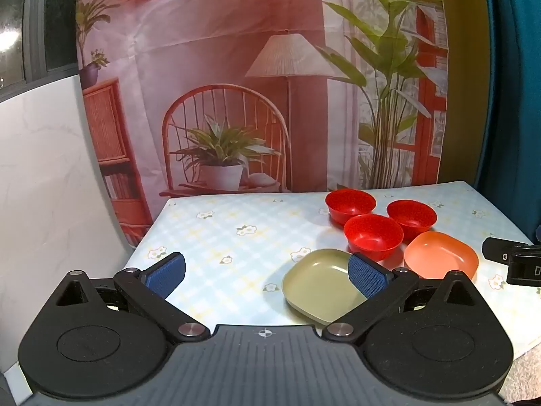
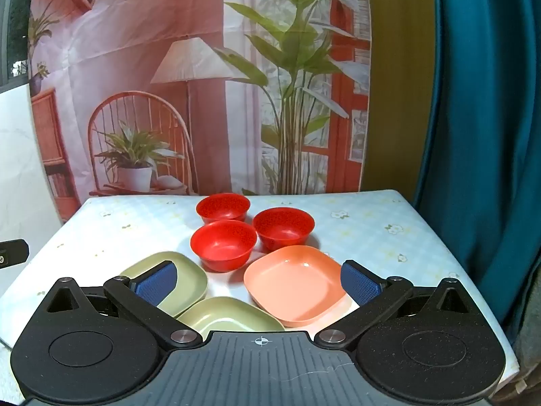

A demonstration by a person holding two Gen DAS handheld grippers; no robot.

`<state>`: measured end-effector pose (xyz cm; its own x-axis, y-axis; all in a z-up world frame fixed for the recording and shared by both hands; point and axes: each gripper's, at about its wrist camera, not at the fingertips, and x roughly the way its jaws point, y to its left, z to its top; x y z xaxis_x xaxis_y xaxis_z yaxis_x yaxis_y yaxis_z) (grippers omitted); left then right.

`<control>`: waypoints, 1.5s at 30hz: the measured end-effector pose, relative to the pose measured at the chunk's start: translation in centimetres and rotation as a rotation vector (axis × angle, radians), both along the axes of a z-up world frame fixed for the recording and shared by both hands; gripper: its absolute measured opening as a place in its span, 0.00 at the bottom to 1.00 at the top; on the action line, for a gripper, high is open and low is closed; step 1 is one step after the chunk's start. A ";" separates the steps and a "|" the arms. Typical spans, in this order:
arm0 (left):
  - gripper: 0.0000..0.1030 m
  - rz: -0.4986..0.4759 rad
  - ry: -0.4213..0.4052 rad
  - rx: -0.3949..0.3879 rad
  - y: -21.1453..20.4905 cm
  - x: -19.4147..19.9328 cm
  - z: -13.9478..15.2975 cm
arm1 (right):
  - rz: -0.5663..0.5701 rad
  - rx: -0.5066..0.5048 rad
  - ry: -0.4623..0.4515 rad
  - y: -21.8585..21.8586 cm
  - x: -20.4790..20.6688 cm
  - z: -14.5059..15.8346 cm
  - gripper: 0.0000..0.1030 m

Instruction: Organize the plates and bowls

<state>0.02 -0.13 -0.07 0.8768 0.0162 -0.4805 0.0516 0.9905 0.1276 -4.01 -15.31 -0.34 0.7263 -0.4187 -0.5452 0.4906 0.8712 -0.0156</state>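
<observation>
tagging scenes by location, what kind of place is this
Probably a staged home-style tabletop setup, not a real room: a printed backdrop of a lamp and chair hangs behind a table with a floral tablecloth, beside a teal curtain.

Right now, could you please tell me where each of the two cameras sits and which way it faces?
Left wrist: on the left gripper, angled down over the table's left part; its open blue-padded fingers frame a green plate.
Right wrist: on the right gripper, angled down over three red bowls, green plates and an orange plate; open fingers show.
Shared: bowls, orange plate, green plate, printed backdrop.
</observation>
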 end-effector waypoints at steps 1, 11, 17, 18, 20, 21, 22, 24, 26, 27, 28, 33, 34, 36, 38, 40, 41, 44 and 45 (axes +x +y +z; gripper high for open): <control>1.00 -0.001 0.000 0.000 0.0 0.0 0.0 | 0.000 0.000 0.000 0.0 0.0 0.0 1.00; 1.00 -0.001 0.002 -0.001 0.1 0.0 0.0 | 0.001 0.001 -0.002 -0.2 0.0 -0.2 1.00; 1.00 -0.002 0.003 0.000 0.1 0.1 0.0 | 0.001 0.002 -0.003 -0.2 0.0 -0.2 1.00; 1.00 -0.002 0.003 -0.001 0.1 0.1 0.0 | 0.001 0.002 -0.003 -0.2 0.0 -0.2 1.00; 1.00 -0.002 0.005 -0.001 0.0 0.0 0.0 | 0.000 0.002 -0.003 -0.2 0.0 -0.2 1.00; 1.00 -0.002 0.005 0.000 0.0 0.0 0.0 | 0.000 0.003 -0.003 -0.2 0.0 -0.2 1.00; 1.00 -0.002 0.005 -0.001 0.0 0.0 0.0 | 0.001 0.003 -0.003 -0.2 0.0 -0.2 1.00; 1.00 -0.003 0.005 -0.001 0.0 0.0 0.0 | 0.001 0.002 -0.003 -0.2 0.0 -0.2 1.00; 1.00 -0.002 0.006 0.000 0.0 0.0 0.0 | 0.001 0.003 -0.003 -0.2 0.0 -0.2 1.00; 1.00 -0.003 0.007 0.000 0.0 0.0 0.0 | 0.001 0.003 -0.003 -0.2 0.0 -0.2 1.00; 1.00 -0.004 0.007 0.001 0.0 0.0 0.0 | 0.001 0.004 -0.003 -0.3 0.0 -0.2 1.00; 1.00 -0.006 0.012 0.002 -0.1 0.0 -0.1 | 0.000 0.004 -0.003 -0.2 -0.1 -0.2 1.00; 1.00 -0.007 0.013 0.003 0.0 0.0 -0.1 | 0.000 0.004 -0.003 -0.2 -0.1 -0.2 1.00; 1.00 -0.007 0.013 0.003 0.0 -0.1 -0.1 | 0.001 0.004 -0.003 -0.2 -0.2 -0.2 1.00; 1.00 -0.006 0.014 0.003 -0.1 -0.1 -0.1 | 0.001 0.005 -0.004 -0.3 0.1 -0.1 1.00; 1.00 -0.007 0.017 0.003 0.0 0.0 -0.1 | 0.000 0.005 -0.003 -0.3 0.1 -0.1 1.00; 1.00 -0.008 0.018 0.003 0.0 0.0 -0.1 | 0.000 0.006 -0.003 -0.3 0.1 -0.2 1.00; 1.00 -0.010 0.021 0.004 0.0 0.0 -0.1 | -0.001 0.006 -0.003 -0.4 0.0 -0.1 1.00; 1.00 -0.009 0.021 0.004 0.0 0.0 -0.1 | -0.001 0.007 -0.003 -0.4 0.0 -0.1 1.00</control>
<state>0.03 -0.18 -0.16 0.8665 0.0103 -0.4991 0.0633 0.9894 0.1304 -4.00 -15.75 -0.41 0.7274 -0.4160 -0.5458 0.4917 0.8707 -0.0084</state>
